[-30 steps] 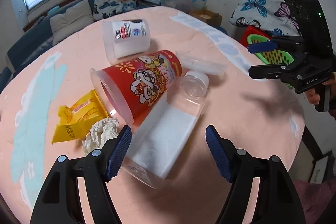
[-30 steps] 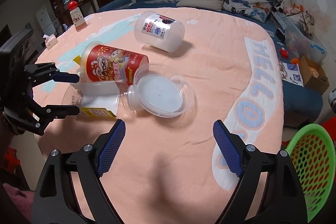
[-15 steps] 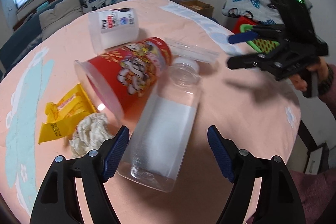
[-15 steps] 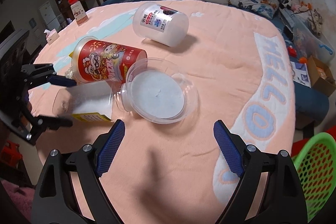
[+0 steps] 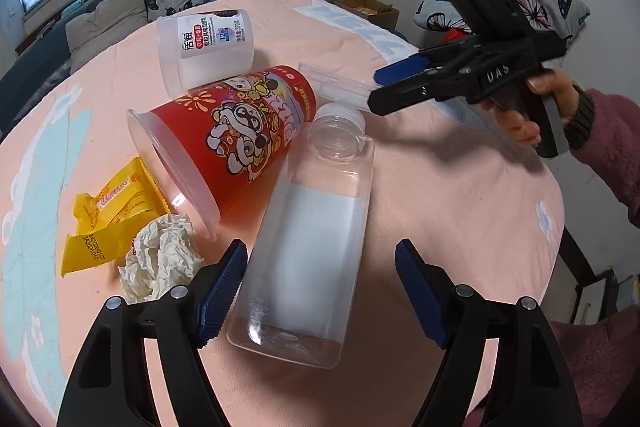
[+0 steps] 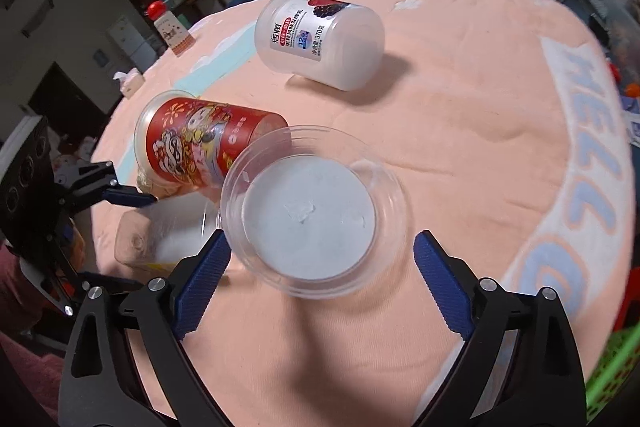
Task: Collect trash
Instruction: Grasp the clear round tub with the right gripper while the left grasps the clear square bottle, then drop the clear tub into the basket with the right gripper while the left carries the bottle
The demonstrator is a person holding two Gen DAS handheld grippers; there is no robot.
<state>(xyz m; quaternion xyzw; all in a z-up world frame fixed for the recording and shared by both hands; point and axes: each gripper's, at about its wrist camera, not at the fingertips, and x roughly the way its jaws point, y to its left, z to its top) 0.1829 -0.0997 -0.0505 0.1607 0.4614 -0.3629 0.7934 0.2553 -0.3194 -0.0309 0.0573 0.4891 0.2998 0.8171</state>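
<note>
Left gripper (image 5: 320,279) is spread wide, nothing clamped. The clear plastic bottle (image 5: 308,239) lies on its side between my left fingers; its base end sits in the gap, cap end pointing away. The left-side pad (image 5: 224,287) is just beside the bottle wall; can't tell if it touches. The other pad stands clear of it.

Right gripper (image 6: 320,279) is also spread wide, gripping nothing. The clear round lid (image 6: 312,211) lies flat on the pink tablecloth (image 6: 460,131) just ahead of the gap, between the two pads but apart from both.

Trash layout on the table:
- Red printed cup (image 5: 228,139) on its side, open mouth toward my left camera, touching the bottle's shoulder. In the right view its base end sits against the lid's rim.
- White yogurt tub (image 5: 204,47) on its side, beyond the red cup, touching or nearly touching it in the left view; clearly apart in the right view.
- Yellow wrapper (image 5: 108,215) flat on the cloth, partly tucked under the red cup's mouth.
- Crumpled tissue (image 5: 160,259) just beside the wrapper, near my left pad.
- Green basket (image 6: 616,371) at the lower right edge of the right view, off the table edge.

Small red-capped bottle (image 6: 168,31) stands upright at the far table edge, well apart from the pile.
</note>
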